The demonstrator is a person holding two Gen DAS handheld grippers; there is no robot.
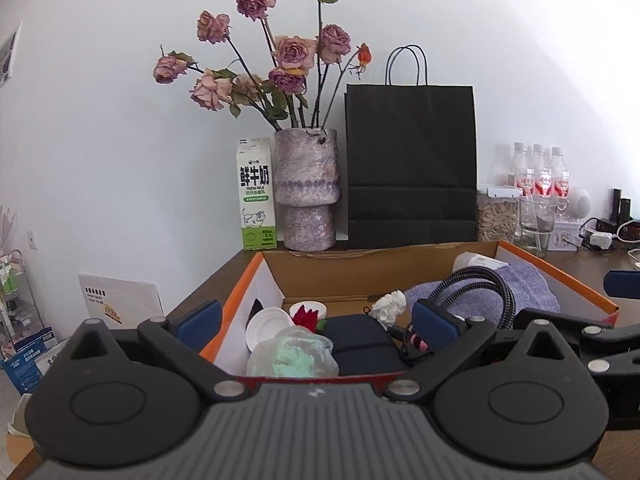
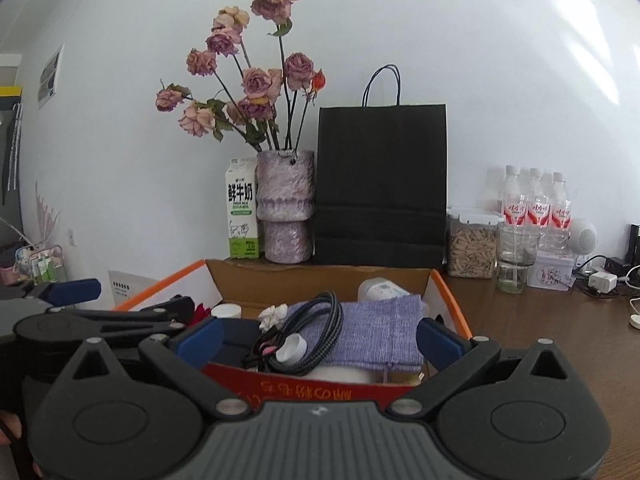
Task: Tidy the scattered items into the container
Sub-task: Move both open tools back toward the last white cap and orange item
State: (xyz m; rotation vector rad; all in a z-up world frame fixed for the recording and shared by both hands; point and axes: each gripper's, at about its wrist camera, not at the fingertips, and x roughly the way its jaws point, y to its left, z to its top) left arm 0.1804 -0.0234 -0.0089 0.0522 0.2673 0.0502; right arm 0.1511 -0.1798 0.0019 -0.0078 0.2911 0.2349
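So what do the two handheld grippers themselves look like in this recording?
Both match: the left gripper and right gripper have matte black linkage arms with silver pivot pins, round black hubs, a ribbed grey centre body bearing a small white mark, and blue pads on the fingers. No cables or sleeves show.

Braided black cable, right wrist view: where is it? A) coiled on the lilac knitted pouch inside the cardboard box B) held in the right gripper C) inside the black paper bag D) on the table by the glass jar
A: the braided black cable lies looped over the lilac knitted pouch inside the orange-edged cardboard box; the open right gripper holds nothing.
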